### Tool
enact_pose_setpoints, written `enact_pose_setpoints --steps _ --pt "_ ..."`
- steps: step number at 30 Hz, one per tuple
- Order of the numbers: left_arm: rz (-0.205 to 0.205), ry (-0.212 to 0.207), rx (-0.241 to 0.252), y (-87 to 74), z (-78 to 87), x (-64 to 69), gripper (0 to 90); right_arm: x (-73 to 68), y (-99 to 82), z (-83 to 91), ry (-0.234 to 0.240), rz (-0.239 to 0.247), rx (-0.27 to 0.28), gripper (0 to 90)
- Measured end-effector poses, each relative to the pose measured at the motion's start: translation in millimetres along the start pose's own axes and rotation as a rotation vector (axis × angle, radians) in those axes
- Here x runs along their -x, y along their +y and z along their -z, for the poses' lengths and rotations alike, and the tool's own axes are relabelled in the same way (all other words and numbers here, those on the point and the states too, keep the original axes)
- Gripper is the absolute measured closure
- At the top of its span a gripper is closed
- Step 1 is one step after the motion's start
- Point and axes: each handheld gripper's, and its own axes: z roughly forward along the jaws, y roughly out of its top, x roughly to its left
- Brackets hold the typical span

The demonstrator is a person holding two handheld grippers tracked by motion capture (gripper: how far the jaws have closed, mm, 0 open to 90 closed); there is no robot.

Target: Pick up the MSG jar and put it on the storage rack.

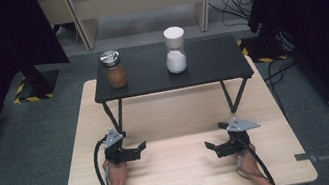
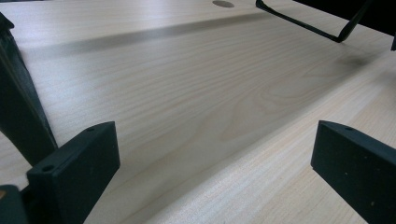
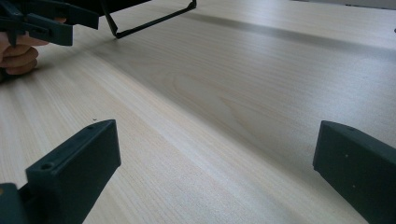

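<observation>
Two jars stand on a low black shelf (image 1: pixel 208 62) at the far side of the wooden table (image 1: pixel 187 180). One is a brown spice jar (image 1: pixel 115 70) with a silver lid, at the shelf's left. The other is a white-filled jar (image 1: pixel 175 52) with a white cap, near the middle. My left gripper (image 1: pixel 135 142) rests low over the table's near left, open and empty, jaws pointing right. My right gripper (image 1: pixel 215 135) mirrors it at the near right, open and empty, jaws pointing left. Bare wood lies between the jaws in the left gripper view (image 2: pixel 215 140) and the right gripper view (image 3: pixel 217 135).
The shelf stands on thin black wire legs (image 1: pixel 114 115) (image 2: pixel 303 23) (image 3: pixel 154 21), with space beneath it. In the right gripper view the other gripper (image 3: pixel 42 23) and its hand (image 3: pixel 18 53) show at the top left. Dark curtains and cables flank the table.
</observation>
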Motion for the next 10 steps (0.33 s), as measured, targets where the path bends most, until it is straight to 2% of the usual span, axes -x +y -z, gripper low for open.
enact_pose_setpoints --steps 10 --pt "0.006 0.001 0.000 -0.1 -0.1 0.3 0.5 -0.7 1.4 -0.5 -0.002 0.006 -0.008 0.9"
